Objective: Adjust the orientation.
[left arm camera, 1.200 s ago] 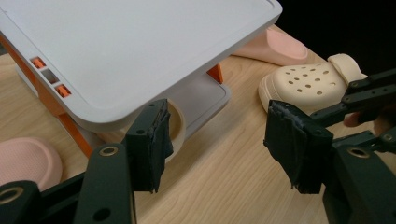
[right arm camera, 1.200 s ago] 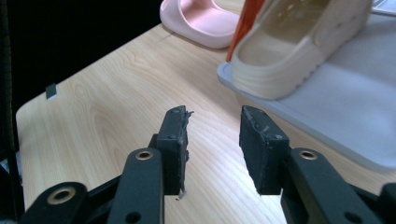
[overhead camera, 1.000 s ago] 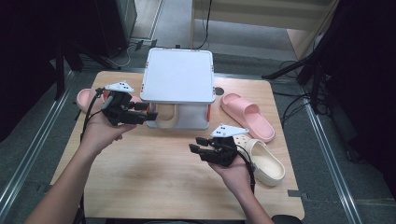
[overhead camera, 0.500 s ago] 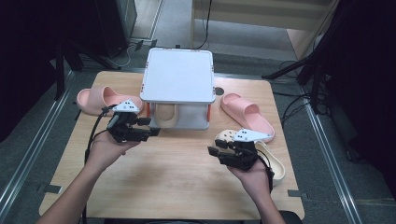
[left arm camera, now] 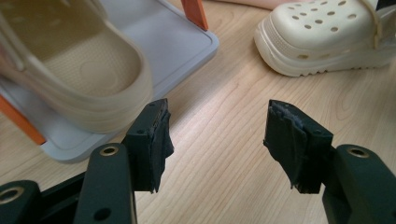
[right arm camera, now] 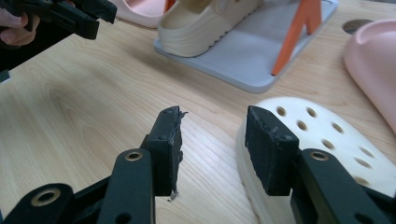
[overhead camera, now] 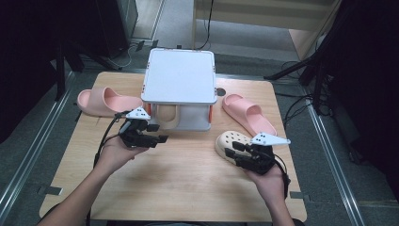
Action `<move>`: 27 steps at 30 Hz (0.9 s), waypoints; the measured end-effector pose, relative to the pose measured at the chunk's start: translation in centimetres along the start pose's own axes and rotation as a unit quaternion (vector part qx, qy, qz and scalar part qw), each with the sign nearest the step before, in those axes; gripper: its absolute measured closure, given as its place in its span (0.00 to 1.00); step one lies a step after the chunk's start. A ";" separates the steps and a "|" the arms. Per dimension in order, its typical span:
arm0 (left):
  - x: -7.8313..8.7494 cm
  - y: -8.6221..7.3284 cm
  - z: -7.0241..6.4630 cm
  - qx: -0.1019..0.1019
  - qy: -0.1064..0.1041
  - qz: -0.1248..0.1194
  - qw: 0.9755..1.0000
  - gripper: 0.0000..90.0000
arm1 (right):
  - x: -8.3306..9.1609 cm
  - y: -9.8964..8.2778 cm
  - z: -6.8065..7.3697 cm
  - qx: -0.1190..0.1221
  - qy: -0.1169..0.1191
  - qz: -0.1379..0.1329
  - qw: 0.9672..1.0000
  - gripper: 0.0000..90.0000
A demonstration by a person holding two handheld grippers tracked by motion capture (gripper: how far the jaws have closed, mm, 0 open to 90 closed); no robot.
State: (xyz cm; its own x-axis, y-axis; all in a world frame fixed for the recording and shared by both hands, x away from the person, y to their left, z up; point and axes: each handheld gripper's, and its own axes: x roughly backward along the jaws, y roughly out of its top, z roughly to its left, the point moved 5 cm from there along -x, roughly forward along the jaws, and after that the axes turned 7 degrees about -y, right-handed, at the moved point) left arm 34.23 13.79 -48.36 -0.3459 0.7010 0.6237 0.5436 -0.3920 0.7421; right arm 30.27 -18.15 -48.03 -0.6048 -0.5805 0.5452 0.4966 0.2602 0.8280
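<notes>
Wooden table (overhead camera: 188, 174): L gripper (overhead camera: 157, 133) spread, empty; R gripper (overhead camera: 231, 154) just widened, empty, beside cream clog (overhead camera: 230, 141)

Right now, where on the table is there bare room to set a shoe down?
Free: the wide wood strip along the near edge of the table, between the left gripper and right gripper. Crowded: around the grey rack, with a pink slipper left, another pink slipper and the cream clog right.

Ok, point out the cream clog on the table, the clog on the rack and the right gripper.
cream clog on the table (overhead camera: 229, 142), high view, on its perforated toe.
clog on the rack (right arm camera: 201, 23), right gripper view, on its side wall.
right gripper (right arm camera: 212, 128), right gripper view, midway between its open fingertips.
</notes>
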 end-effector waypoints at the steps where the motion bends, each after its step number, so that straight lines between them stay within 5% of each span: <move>1: -0.2 0.1 -0.1 -0.003 -0.001 0.003 1.000 0.45 | 0.2 -0.1 -0.2 -0.003 -0.003 0.000 1.000 0.63; 9: -1.9 0.7 -0.8 -0.027 -0.013 0.016 0.999 0.45 | 1.6 -1.0 -1.3 -0.014 -0.026 0.001 1.000 0.63; 27: -4.2 2.0 -1.2 -0.032 -0.038 0.026 0.998 0.45 | 4.9 -3.5 -3.9 -0.047 -0.077 0.005 0.996 0.63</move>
State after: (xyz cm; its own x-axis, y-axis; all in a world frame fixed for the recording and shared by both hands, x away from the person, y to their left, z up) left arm 35.86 9.30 -49.19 -0.2573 0.7213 0.6431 0.5086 -0.4648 0.7248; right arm 28.04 -24.91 -48.78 -0.6839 -0.4511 0.5734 0.5552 0.1880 0.8102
